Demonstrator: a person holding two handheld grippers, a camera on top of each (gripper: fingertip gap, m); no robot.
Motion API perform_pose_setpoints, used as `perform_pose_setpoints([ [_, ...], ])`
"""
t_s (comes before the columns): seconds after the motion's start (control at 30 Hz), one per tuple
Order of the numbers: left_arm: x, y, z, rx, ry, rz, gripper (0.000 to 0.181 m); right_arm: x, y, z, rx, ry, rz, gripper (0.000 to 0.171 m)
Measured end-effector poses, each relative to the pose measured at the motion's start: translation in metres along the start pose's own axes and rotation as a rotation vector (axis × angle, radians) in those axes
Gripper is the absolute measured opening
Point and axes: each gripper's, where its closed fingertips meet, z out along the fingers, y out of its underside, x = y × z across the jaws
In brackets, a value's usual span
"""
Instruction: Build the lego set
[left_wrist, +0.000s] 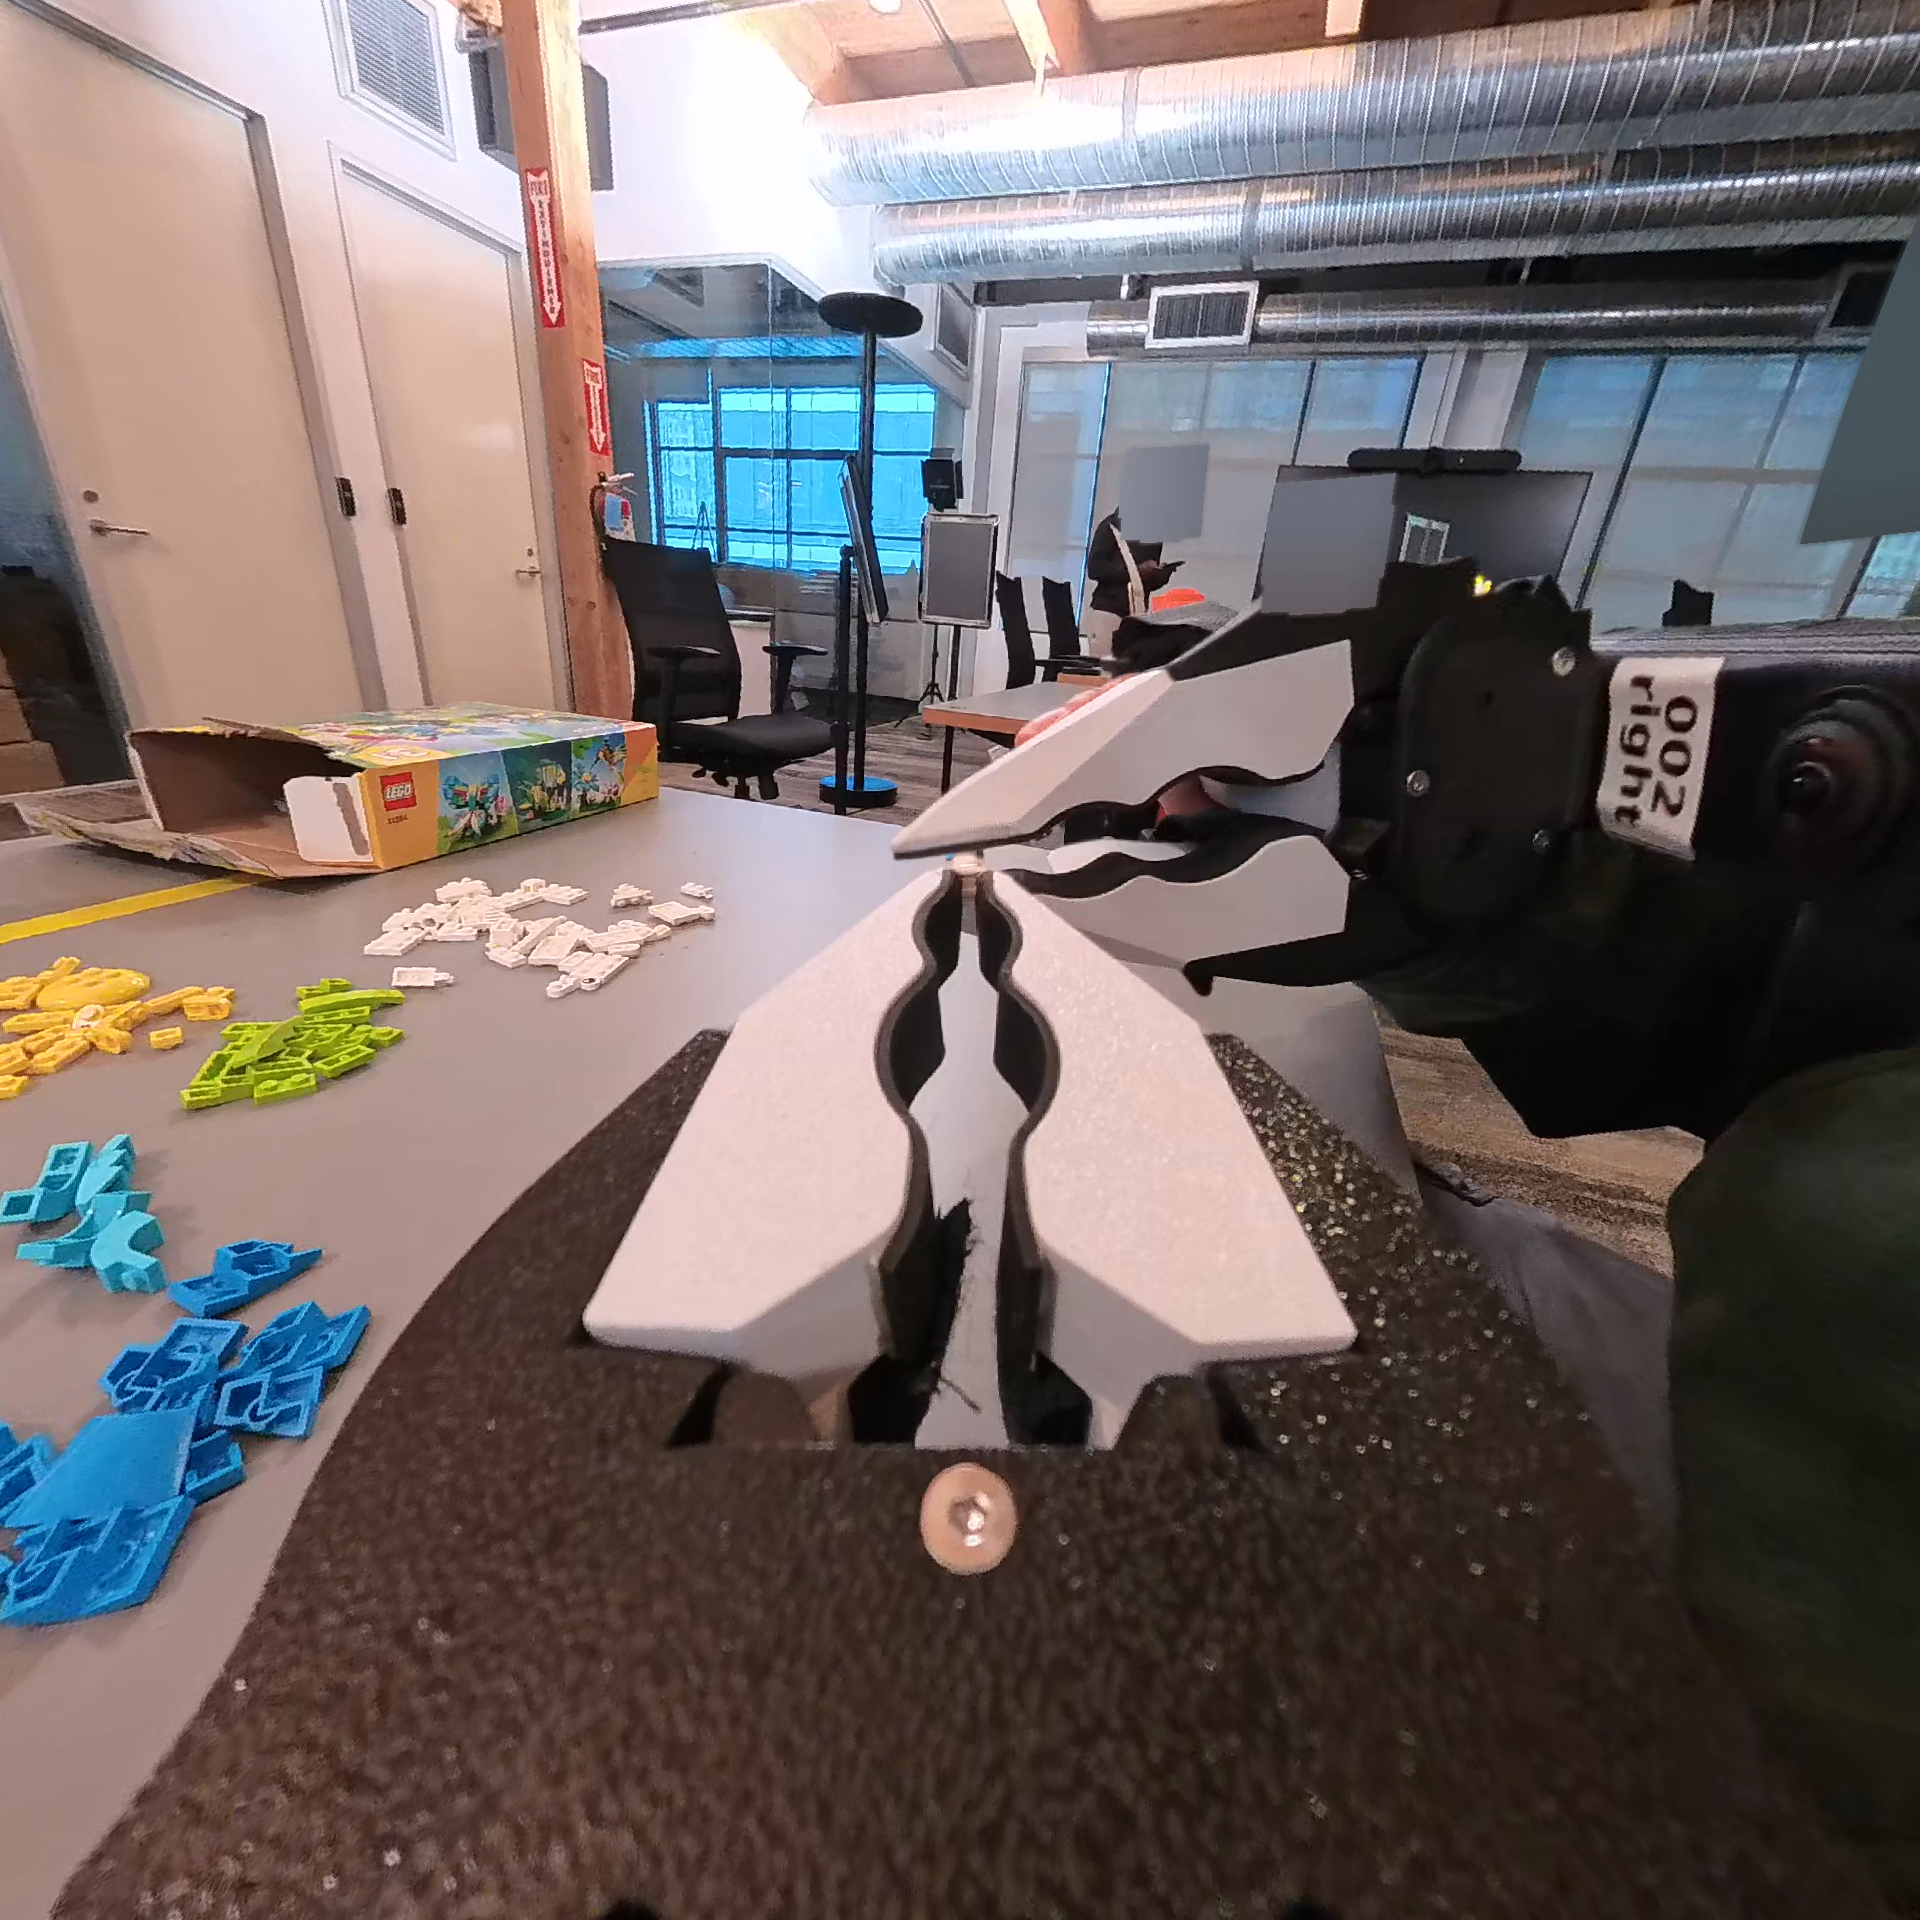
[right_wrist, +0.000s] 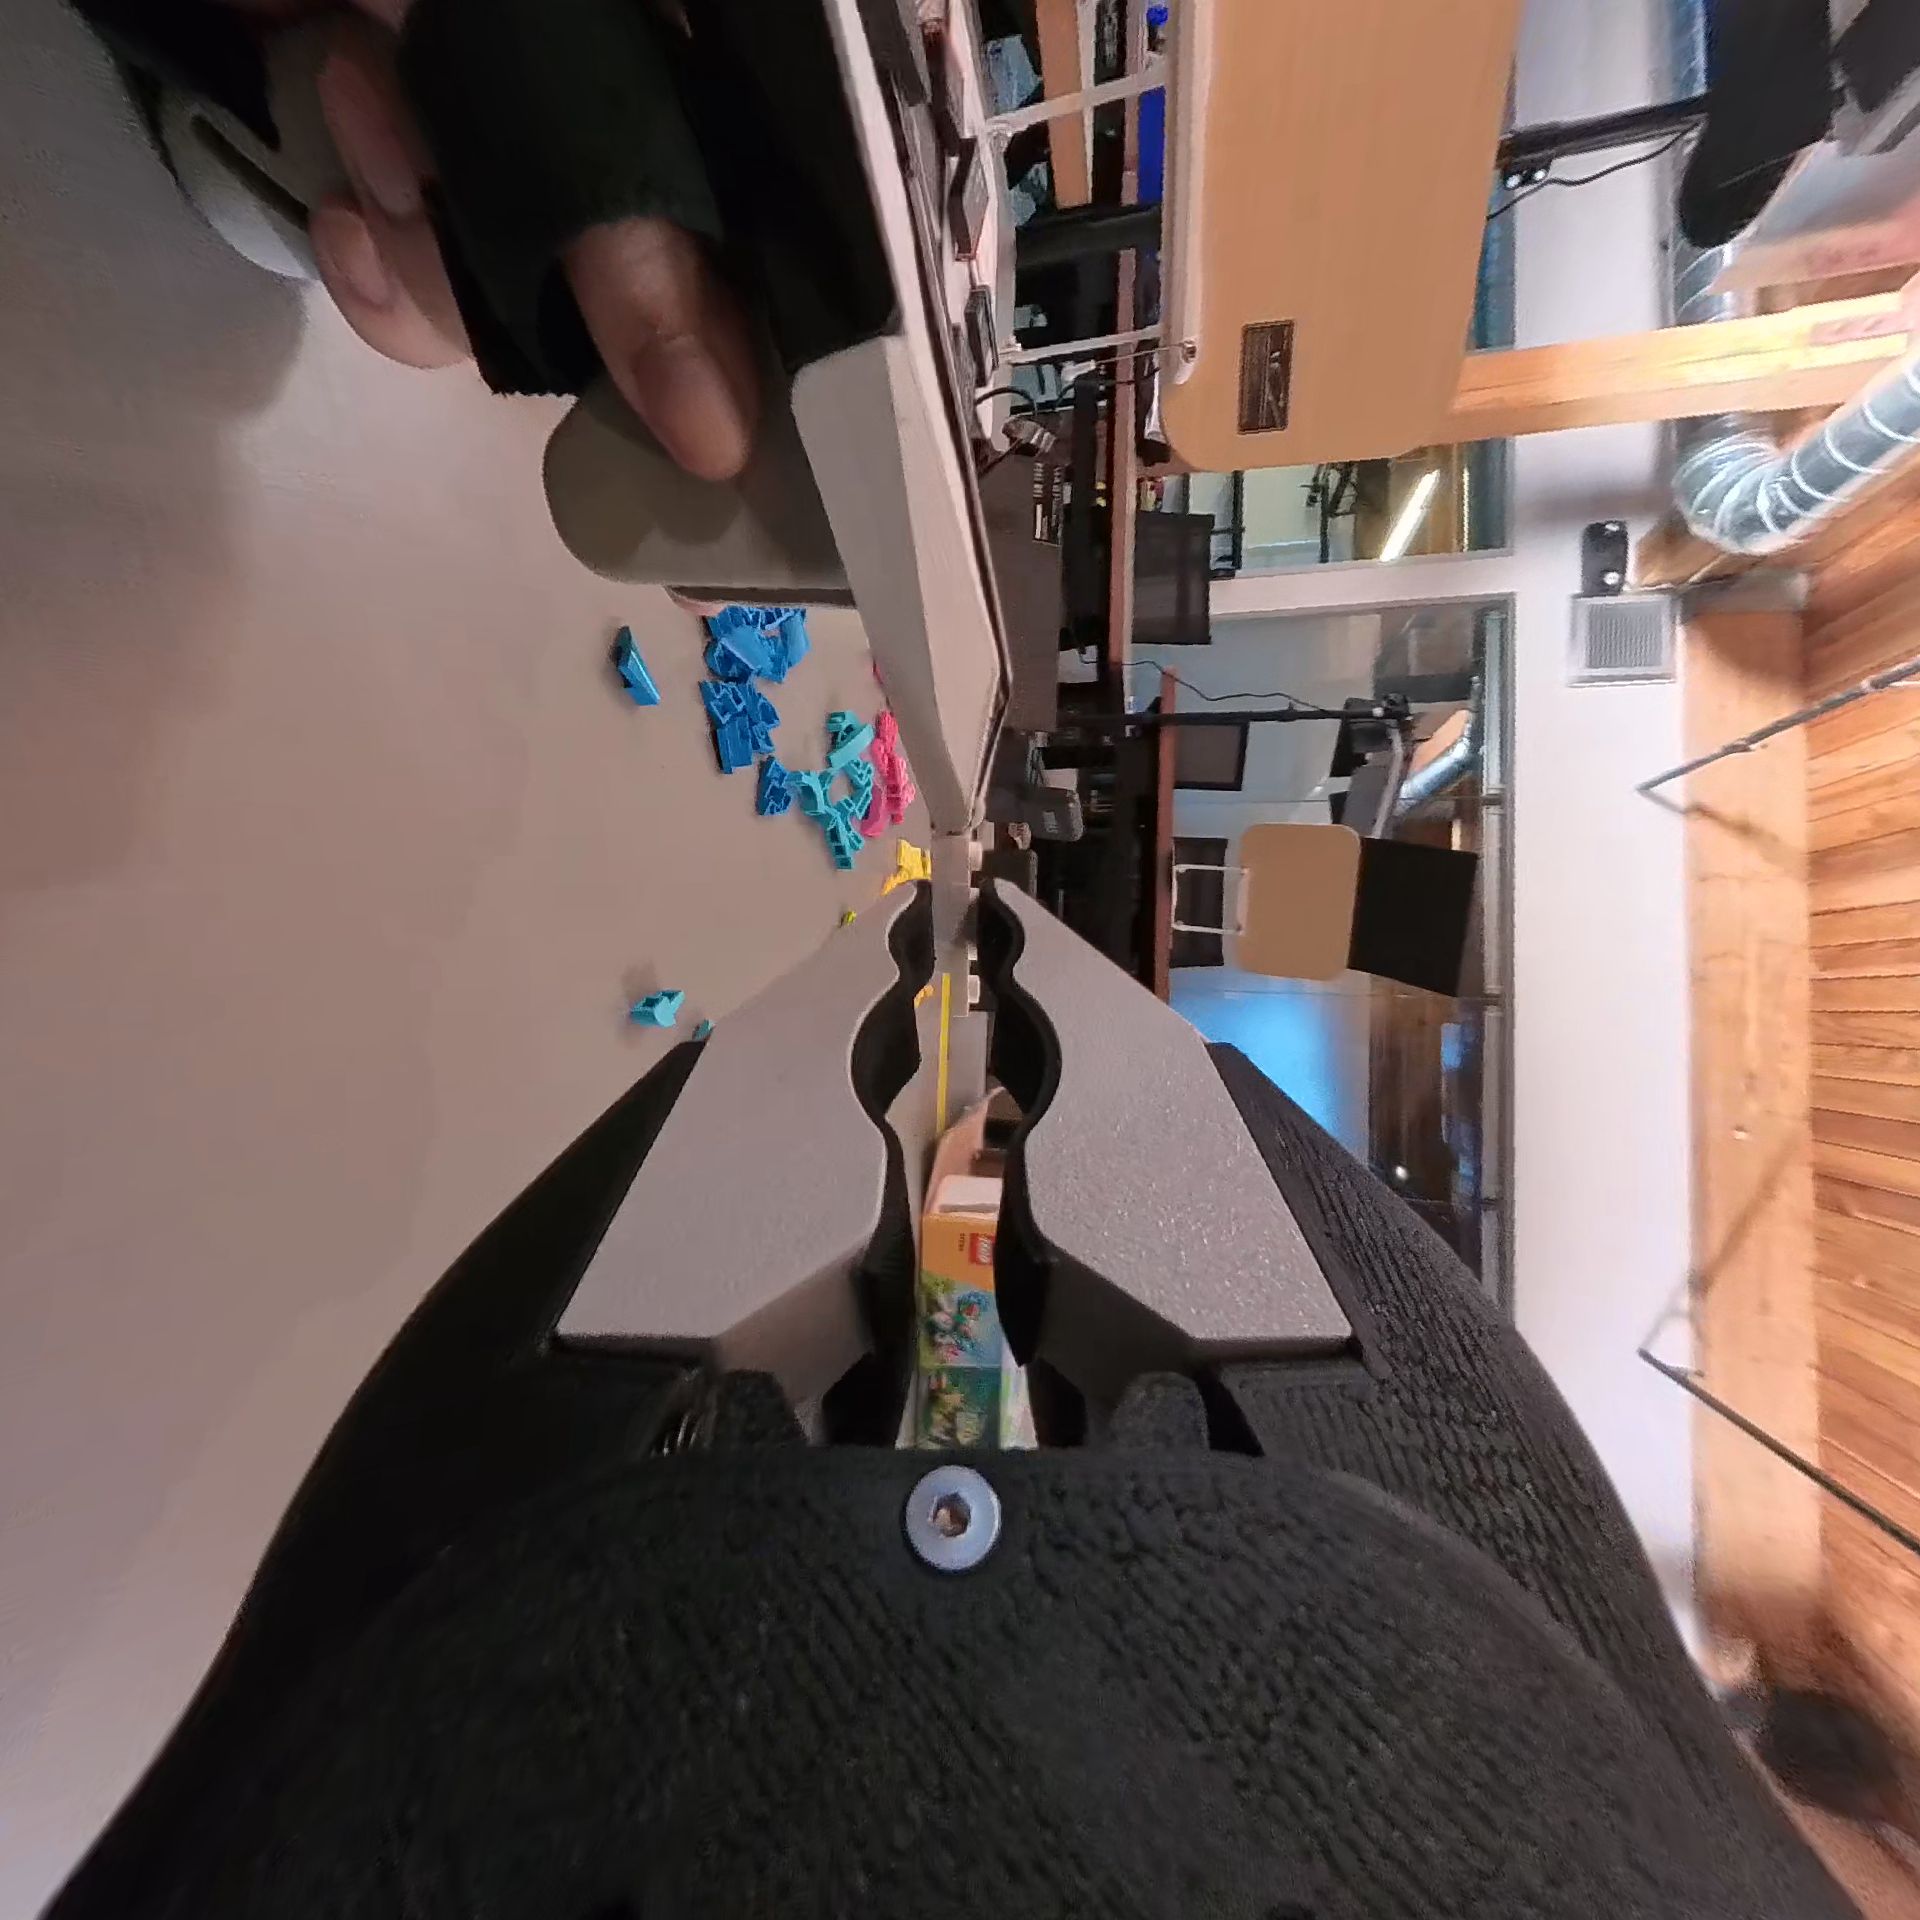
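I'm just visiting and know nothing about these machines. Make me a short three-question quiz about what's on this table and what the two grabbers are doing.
1. True or false: the lego box lies open at the far end of the table.
2. Which pile lies nearest the box? A) white pieces B) blue pieces C) yellow pieces
3. Fill in: the left gripper and the right gripper meet tip to tip above the table, both pinching a small ____ piece.

Key
1. True: its torn flap end gapes open.
2. A
3. Pale; the left wrist view shows barely a sliver of it.
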Motion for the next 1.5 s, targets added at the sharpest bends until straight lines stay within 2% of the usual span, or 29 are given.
perform_pose_setpoints([
  [0.17,0.0,0.001,0.0,-0.006,-0.002,-0.001,0.0,0.0,0.001,0.0,-0.015,0.026,-0.077,0.006],
  [0.27,-0.001,0.0,0.0,-0.005,-0.005,0.0,0.0,0.0,0.0,0.001,0.021,0.017,-0.027,0.006],
  [0.37,-0.003,0.001,0.0,-0.014,-0.024,0.008,0.0,0.0,-0.004,0.0,0.071,0.012,0.058,0.018],
  [0.43,-0.004,0.002,0.0,-0.017,-0.024,0.0,0.0,0.0,-0.008,-0.001,0.083,0.027,0.018,0.027],
  [0.57,-0.003,0.002,0.0,-0.015,-0.019,-0.002,0.0,-0.002,-0.008,0.002,0.064,0.062,-0.085,0.008],
  [0.77,-0.002,0.003,0.001,-0.024,-0.009,-0.01,0.0,-0.001,-0.007,0.001,0.04,0.058,-0.092,0.006],
  [0.9,-0.003,0.002,0.0,-0.017,-0.015,-0.013,0.0,-0.001,-0.008,0.001,0.088,0.045,-0.002,0.006],
  [0.93,-0.004,0.002,0.0,-0.018,-0.018,-0.011,0.0,0.0,-0.006,0.001,0.09,0.053,0.013,0.011],
  [1.0,-0.005,0.002,0.0,-0.016,-0.024,-0.02,0.0,0.001,0.002,0.001,0.063,0.058,0.008,0.035],
  [1.13,-0.007,0.001,-0.001,-0.012,-0.019,-0.041,0.0,-0.001,0.005,0.0,0.062,0.057,-0.025,0.027],
  [1.27,-0.005,0.002,-0.001,-0.014,-0.011,-0.039,0.0,0.001,0.003,-0.001,0.061,0.091,-0.083,0.011],
  [1.5,0.002,0.004,0.001,-0.032,0.019,-0.01,0.0,0.0,-0.003,-0.001,0.072,0.103,-0.128,0.012],
])
